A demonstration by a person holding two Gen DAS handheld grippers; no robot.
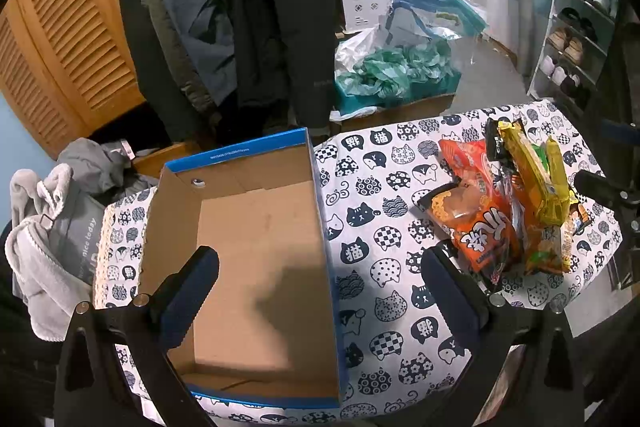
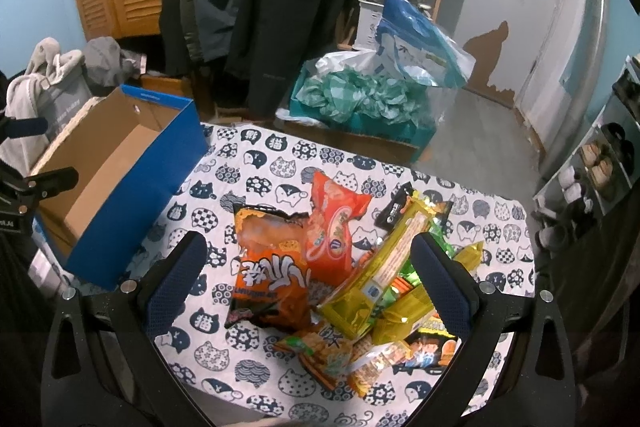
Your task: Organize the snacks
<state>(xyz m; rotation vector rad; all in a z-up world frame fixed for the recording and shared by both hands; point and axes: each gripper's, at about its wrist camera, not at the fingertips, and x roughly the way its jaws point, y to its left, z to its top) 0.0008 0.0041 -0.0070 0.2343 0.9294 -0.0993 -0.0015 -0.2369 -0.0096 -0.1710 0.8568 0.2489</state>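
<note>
The snack pile (image 2: 352, 267) lies straight ahead of and below the right claw (image 2: 308, 279), framed between its two fingers, so this is the nearer claw by far. From the left claw (image 1: 320, 291) the same pile sits off to the right and forward, well apart. The right claw stands wide, holding nothing; the left claw is also wide and holds nothing, hovering over the open blue box (image 1: 320, 195), whose bare cardboard floor shows no snacks in it.

From the right claw the box lies forward and to the left, its long axis running away from the claw, so a carry would likely go leftward across the tabletop (image 2: 256, 163).

The pile is a loose overlap of crinkly packets. An orange bag with white characters (image 2: 272, 267) lies nearest the left finger, a red-orange bag (image 2: 332, 219) just beyond it, and long yellow packs (image 2: 384, 259) slant diagonally towards the right finger, with smaller packets tucked underneath. The orange bag looks like the easiest first pick
</note>
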